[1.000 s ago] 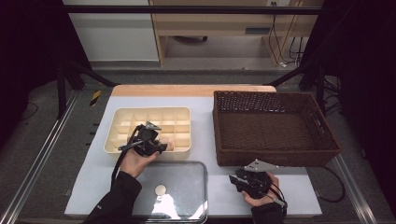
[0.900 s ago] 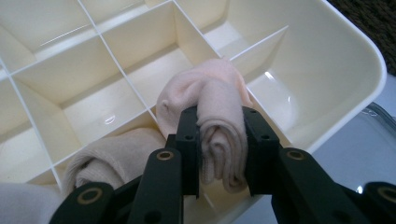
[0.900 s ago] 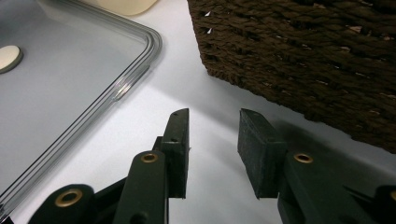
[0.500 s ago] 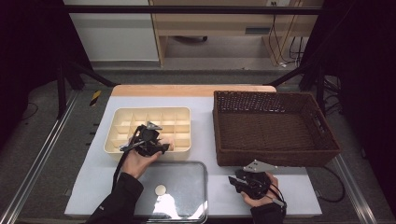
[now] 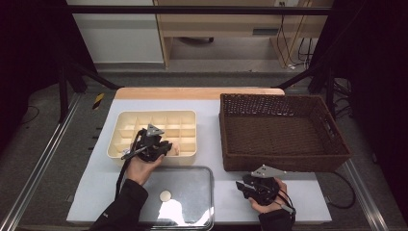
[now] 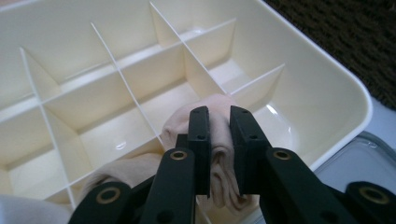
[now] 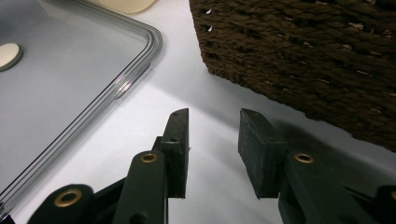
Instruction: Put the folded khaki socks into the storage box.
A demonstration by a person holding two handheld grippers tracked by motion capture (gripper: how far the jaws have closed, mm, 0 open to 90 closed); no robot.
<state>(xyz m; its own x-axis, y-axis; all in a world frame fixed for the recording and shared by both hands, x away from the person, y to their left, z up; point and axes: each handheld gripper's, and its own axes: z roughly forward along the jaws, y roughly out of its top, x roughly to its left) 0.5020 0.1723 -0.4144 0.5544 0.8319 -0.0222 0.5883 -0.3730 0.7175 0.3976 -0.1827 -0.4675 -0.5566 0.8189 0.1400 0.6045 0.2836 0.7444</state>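
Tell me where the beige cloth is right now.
The beige cloth sits pinched between the left gripper fingers, low in a near-edge compartment of the cream divided tray, left of the wicker basket in the high view.

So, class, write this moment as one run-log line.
left gripper: jaws just closing, shut on beige cloth | cloth: in cream divided box, near corner | right gripper: jaws open over table

Cream divided tray (image 5: 185, 118); beige cloth (image 6: 219, 140); brown wicker basket (image 5: 284, 163).

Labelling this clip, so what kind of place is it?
Probably a lab recording bench: a white table framed by metal rails, cables by a wooden desk behind, a person's hand-held black tool.
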